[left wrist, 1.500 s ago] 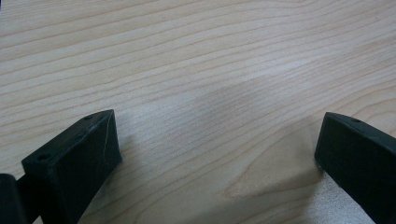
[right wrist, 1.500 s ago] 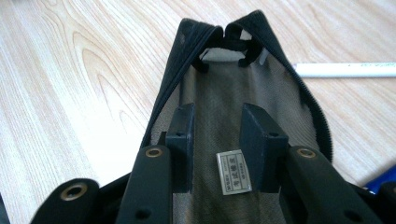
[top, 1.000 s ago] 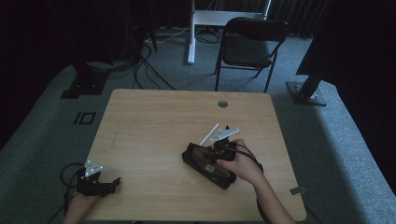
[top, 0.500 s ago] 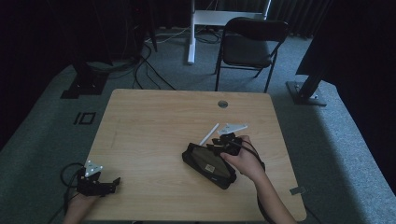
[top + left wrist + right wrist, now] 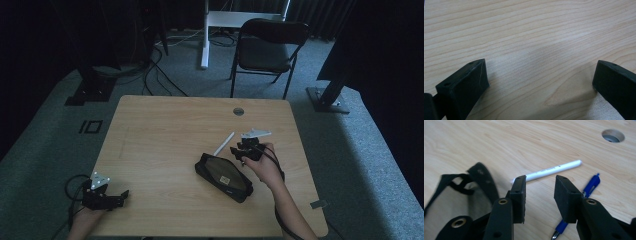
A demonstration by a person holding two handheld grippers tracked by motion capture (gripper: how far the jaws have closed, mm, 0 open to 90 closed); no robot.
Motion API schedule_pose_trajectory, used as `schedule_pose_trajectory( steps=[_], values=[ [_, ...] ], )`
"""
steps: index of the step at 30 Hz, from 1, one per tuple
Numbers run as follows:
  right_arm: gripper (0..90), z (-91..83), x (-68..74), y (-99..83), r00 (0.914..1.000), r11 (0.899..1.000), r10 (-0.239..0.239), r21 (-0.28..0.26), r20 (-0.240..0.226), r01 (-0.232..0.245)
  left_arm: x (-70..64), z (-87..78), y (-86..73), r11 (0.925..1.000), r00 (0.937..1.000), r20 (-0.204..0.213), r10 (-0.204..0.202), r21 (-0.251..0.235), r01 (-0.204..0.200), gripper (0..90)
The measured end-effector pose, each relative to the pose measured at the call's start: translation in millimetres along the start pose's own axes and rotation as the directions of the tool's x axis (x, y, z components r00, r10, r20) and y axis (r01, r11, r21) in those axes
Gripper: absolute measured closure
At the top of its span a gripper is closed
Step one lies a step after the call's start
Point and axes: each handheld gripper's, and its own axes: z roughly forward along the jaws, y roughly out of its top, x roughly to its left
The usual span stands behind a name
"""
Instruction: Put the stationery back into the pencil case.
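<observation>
Right gripper view shows my right gripper [image 5: 540, 195] with its jaws apart and nothing between them, pointed at the white pen [image 5: 549, 171]. The pen lies flat on the desk [image 5: 474, 142] just beyond the jaw tips. Its long axis runs across my line of approach, from near the left jaw tip out to the far right. A blue pen [image 5: 591, 185] lies to the right, partly hidden behind my right jaw, and the open black pouch [image 5: 466, 195] is at my left.

In the high view the white pen [image 5: 224, 143] sits just far-left of my right gripper [image 5: 241, 151], beyond the far end of the pouch [image 5: 223, 176]. My left gripper [image 5: 116, 196] waits well apart at the near left corner, jaws open over bare wood, so I judge that the right one is the nearer for this pick.
</observation>
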Motion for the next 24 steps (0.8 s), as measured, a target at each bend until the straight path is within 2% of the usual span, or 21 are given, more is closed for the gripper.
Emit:
schedule_pose_trajectory(
  steps=[7, 12, 18, 24],
  values=[
    [60.9, 12.4, -12.8, -6.8, 0.9976, 0.999, 0.043, -0.004, 0.054, -0.043, 0.0, 0.0, 0.0, 1.0, 1.0, 0.0, 0.0, 0.0, 0.0, 0.1],
    [60.7, 23.2, -24.4, -11.9, 0.9897, 0.997, 0.077, 0.006, 0.12, -0.078, 0.0, 0.0, 0.0, 1.0, 1.0, 0.0, 0.0, 0.0, 0.0, 0.1],
    [58.7, 33.1, -33.3, -18.1, 0.981, 0.992, 0.123, 0.008, 0.15, -0.126, 0.0, 0.0, 0.0, 1.0, 1.0, 0.0, 0.0, 0.0, 0.0, 0.1],
    [57.7, 42.8, -38.2, -23.4, 0.9728, 0.988, 0.145, 0.025, 0.181, -0.152, 0.0, 0.0, 0.0, 1.0, 1.0, 0.0, 0.0, 0.0, 0.0, 0.1]
  ],
)
